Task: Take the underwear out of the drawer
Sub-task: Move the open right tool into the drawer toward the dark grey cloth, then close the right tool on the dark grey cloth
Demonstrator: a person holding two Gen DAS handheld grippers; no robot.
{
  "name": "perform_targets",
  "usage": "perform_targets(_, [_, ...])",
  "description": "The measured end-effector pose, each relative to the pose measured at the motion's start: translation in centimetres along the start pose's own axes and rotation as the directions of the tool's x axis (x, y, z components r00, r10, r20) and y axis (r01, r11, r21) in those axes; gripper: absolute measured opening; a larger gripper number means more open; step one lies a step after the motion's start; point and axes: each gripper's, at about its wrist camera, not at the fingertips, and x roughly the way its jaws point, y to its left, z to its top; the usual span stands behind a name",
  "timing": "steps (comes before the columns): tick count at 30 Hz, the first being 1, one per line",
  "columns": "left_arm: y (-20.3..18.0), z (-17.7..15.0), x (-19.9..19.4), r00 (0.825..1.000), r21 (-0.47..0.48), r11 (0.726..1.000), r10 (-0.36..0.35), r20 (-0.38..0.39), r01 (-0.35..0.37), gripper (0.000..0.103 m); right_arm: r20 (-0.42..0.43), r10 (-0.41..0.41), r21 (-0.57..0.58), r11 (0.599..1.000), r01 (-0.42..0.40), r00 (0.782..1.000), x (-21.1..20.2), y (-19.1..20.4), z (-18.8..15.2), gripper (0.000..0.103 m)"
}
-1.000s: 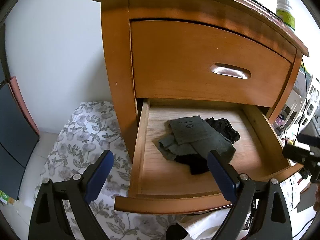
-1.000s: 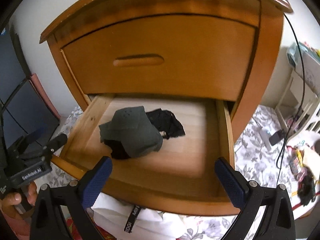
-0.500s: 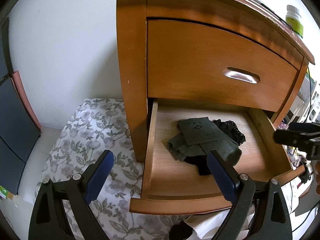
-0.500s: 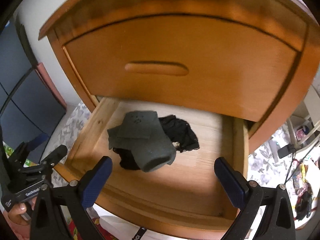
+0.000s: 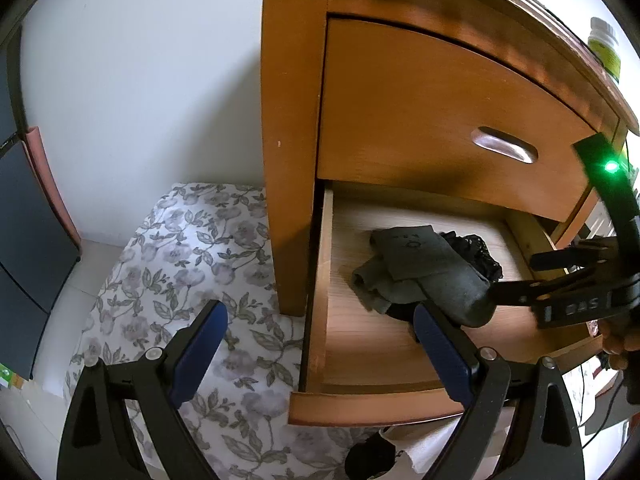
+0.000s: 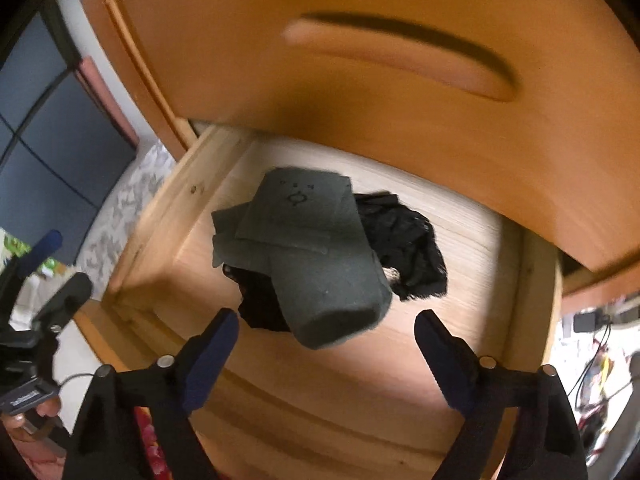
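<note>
From the left wrist view, the left gripper (image 5: pixel 318 338) is hanging with its blue-padded fingers (image 5: pixel 200 346) spread wide and nothing between them; one finger is sitting over the floral fabric (image 5: pixel 188 256) on the floor, the other over the front corner of the open lower drawer (image 5: pixel 372 404); the drawer is standing pulled out of the wooden nightstand (image 5: pixel 292 120), below a shut upper drawer (image 5: pixel 432 108) with a recessed metal handle (image 5: pixel 504 149). Inside the open drawer a grey-green folded garment (image 5: pixel 424 268) is lying on the pale wood floor, partly over dark underwear (image 5: pixel 476 254) — black, lacy, showing behind and under it; the right gripper (image 5: pixel 516 280) is reaching in from the right, one tip lying just beside the rolled end of the grey-green piece, whether touching I cannot tell; a hand (image 5: pixel 620 340) is holding its grip; a green light is glowing on its frame; a bottle (image 5: pixel 606 50) is standing on top of the nightstand.

From the right wrist view, the right gripper (image 6: pixel 326 336) is standing wide open and empty, its fingers (image 6: pixel 210 346) flanking the near end of the grey-green garment (image 6: pixel 316 248) without closing on it; the black underwear (image 6: pixel 404 248) is lying under and to the right of that garment, inside the drawer (image 6: pixel 360 408); the picture is blurred towards the upper drawer front (image 6: pixel 360 40); at the left edge the left gripper (image 6: pixel 46 264) is showing — held by a hand (image 6: pixel 28 420).
</note>
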Motion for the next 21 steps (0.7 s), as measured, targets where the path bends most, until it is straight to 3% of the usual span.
perform_targets(15, [1.3, -0.1, 1.1, 1.0, -0.022, 1.0, 0.005, -0.014, -0.005, 0.095, -0.23, -0.098, -0.203, 0.978, 0.051, 0.968, 6.4, 1.9, 1.1, 0.088])
perform_targets(21, [1.3, -0.2, 1.3, 1.0, -0.024, 1.0, 0.002, -0.016, -0.002, 0.095, -0.184, -0.089, -0.196, 0.979, 0.052, 0.979, 6.5, 2.7, 2.7, 0.088])
